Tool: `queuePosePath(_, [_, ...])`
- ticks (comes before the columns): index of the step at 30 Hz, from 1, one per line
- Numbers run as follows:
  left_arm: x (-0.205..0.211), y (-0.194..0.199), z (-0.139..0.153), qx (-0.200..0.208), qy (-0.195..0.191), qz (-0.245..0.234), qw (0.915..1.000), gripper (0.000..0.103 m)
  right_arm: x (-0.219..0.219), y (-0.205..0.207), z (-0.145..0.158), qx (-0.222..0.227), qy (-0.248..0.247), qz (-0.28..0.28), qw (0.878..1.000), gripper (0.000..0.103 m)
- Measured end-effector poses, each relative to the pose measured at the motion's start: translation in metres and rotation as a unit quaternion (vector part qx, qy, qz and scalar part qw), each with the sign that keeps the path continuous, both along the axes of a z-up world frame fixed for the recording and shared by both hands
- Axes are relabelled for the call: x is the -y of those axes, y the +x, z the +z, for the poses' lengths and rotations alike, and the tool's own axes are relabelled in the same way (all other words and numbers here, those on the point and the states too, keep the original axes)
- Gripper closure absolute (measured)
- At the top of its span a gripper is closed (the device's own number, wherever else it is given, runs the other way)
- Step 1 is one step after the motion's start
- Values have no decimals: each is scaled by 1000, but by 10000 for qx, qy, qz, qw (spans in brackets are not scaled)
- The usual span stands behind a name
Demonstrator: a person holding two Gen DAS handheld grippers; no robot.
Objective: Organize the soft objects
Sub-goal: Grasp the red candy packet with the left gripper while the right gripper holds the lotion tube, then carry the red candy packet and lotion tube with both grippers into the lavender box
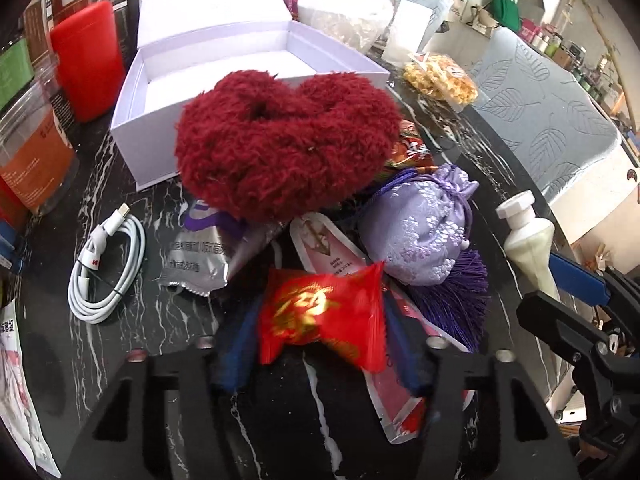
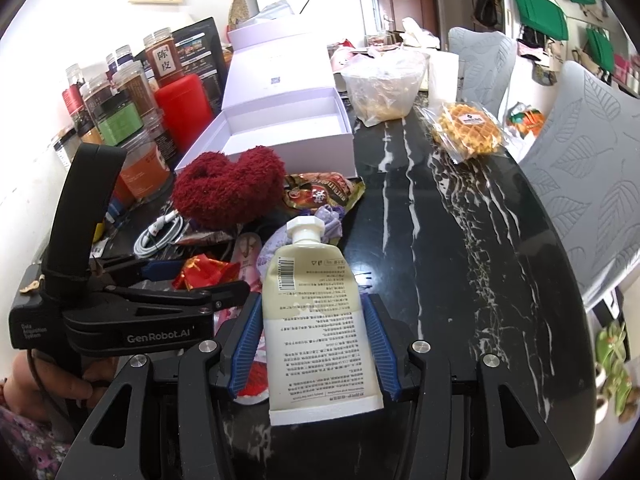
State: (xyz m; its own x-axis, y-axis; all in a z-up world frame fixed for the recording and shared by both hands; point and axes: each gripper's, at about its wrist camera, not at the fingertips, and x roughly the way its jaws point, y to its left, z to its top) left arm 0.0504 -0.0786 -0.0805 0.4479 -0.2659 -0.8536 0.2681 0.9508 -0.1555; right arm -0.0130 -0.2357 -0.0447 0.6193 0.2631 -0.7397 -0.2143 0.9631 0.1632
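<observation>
On the left, the white box [image 1: 224, 76] stood open and empty on the desk [image 2: 460, 240], so nothing had been sorted yet. Before it lay the red fluffy scrunchie [image 1: 280, 148], and beside that the lilac pouch [image 1: 424, 228], both untouched. The left claw [image 1: 320, 336] was clamped on a red candy packet [image 1: 324, 316], lifted slightly, judging by blur. Further right, the right claw [image 2: 312, 332] gripped a cream tube [image 2: 316, 320]. Most of the pile seemed left to do.
</observation>
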Motion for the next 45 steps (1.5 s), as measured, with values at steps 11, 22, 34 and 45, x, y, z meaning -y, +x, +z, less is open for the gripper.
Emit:
queuePosePath(11, [-7,-19,12,217,8,-22,9998,51,-3,-5,2,36,78,-5,10000,53])
queuePosePath(22, [-18,-45,46,902,106,151,9958,51,-13,-17,11,270,101,168,9994,52])
queuePosePath(34, [-27,-43,93,1632,28,304,9861,51,-27,-10,39,758,36,494,9959,53])
queuePosePath(45, [-30,-25,127,2199,110,358,9748,51,-37,12,70,1189,61,763,9900,53])
